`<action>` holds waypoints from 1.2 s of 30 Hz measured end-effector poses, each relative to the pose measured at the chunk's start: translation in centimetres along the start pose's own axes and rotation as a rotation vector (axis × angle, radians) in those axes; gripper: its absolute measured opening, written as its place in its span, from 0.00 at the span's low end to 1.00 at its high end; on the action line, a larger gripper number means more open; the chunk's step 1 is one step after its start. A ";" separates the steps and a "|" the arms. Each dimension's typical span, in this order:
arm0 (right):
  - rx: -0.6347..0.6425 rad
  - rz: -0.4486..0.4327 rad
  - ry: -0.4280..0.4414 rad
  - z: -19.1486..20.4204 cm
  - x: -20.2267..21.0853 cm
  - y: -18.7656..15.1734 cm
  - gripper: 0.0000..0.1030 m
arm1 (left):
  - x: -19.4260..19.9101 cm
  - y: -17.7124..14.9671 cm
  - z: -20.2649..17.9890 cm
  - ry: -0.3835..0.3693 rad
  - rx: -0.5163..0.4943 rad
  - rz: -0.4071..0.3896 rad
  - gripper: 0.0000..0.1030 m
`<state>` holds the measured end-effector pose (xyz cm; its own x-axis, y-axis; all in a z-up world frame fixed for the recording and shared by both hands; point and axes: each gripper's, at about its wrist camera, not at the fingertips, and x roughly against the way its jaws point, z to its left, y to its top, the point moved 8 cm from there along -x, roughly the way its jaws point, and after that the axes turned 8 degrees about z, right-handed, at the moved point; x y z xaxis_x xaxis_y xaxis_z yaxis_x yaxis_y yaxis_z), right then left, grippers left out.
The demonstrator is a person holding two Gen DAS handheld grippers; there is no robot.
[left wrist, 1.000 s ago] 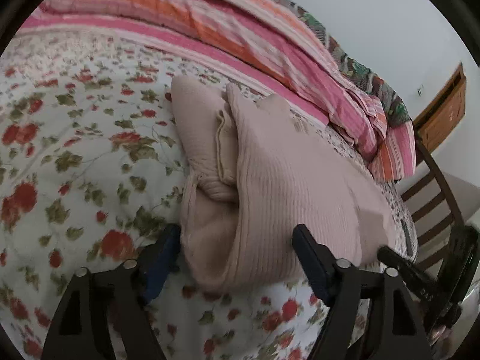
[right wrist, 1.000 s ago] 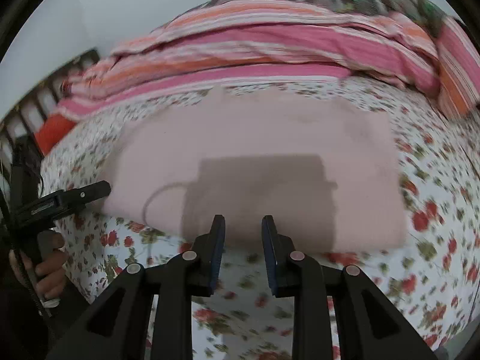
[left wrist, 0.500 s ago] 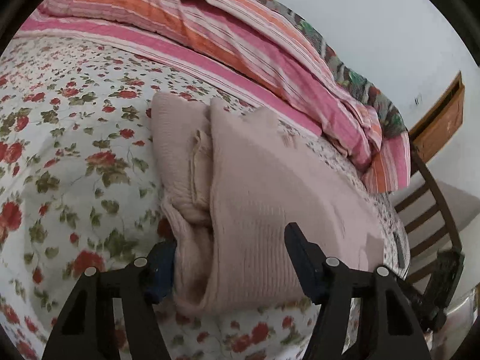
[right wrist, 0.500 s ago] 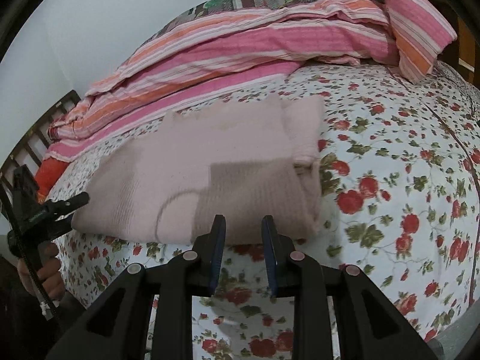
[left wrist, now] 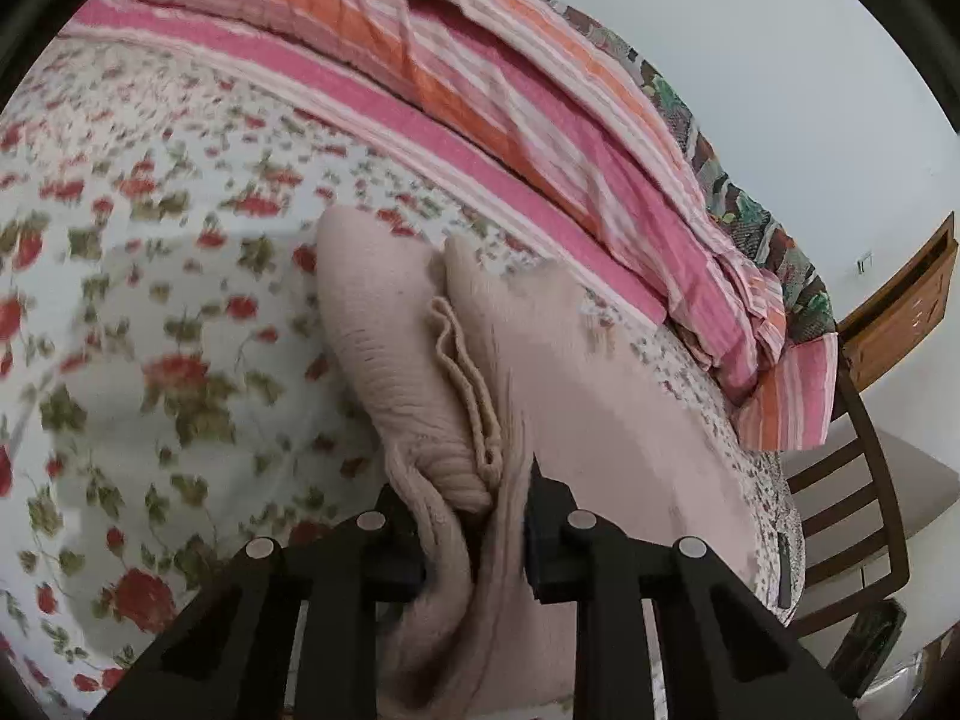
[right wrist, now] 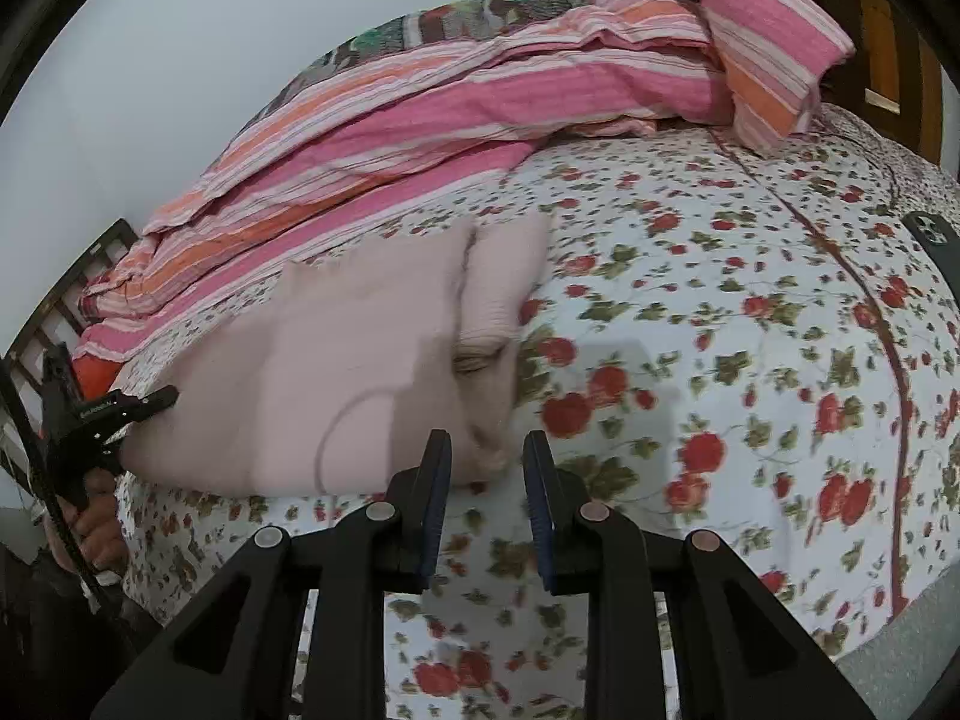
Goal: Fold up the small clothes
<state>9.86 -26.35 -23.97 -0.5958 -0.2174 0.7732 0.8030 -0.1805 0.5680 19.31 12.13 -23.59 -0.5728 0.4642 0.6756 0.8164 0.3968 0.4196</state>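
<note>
A pale pink knit garment [left wrist: 600, 420] lies folded on the floral bedsheet [left wrist: 150, 330]. In the left wrist view my left gripper [left wrist: 474, 531] is shut on the garment's near bunched edge, with knit folds and a drawstring squeezed between the jaws. In the right wrist view the same garment [right wrist: 336, 372] lies left of centre. My right gripper [right wrist: 486, 468] is open a little and empty, just in front of the garment's near right corner. The left gripper [right wrist: 144, 405] shows at the garment's far left end.
A pink and orange striped quilt [left wrist: 510, 102] is heaped along the back of the bed. A wooden chair [left wrist: 852, 510] stands beside the bed. A dark phone [right wrist: 930, 234] lies on the sheet at the far right. The bed's grey edge [right wrist: 900, 660] is near the right gripper.
My left gripper has closed from wide open onto the garment's near edge. My right gripper has swung right, from the garment's middle to its right corner, and its jaws have opened slightly.
</note>
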 end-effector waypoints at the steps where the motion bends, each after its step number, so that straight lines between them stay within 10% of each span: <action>1: -0.003 -0.006 -0.008 -0.3 0.3 0.1 0.24 | 0.4 0.4 -0.6 -0.003 -0.003 -0.008 0.21; 17: -0.037 -0.085 -0.091 -8.4 5.1 1.1 0.24 | -1.7 0.0 -20.6 0.163 -0.292 -0.032 0.18; 27: -0.052 -0.037 -0.116 -11.4 5.0 -0.5 0.24 | -13.7 -9.3 -27.5 0.191 -0.463 0.213 0.23; 30: -0.030 -0.028 -0.094 -10.8 4.8 -0.6 0.27 | -12.9 -9.7 -28.1 0.055 -0.506 0.251 0.53; 36: -0.004 -0.050 0.069 -6.5 4.3 2.1 0.48 | -7.8 -7.3 -26.1 -0.054 -0.489 0.196 0.59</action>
<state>8.85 -33.93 -21.29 -0.6351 -0.2734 0.7225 0.7721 -0.1970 0.6042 19.76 -15.08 -16.09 -0.3983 0.5380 0.7429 0.8401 -0.1111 0.5309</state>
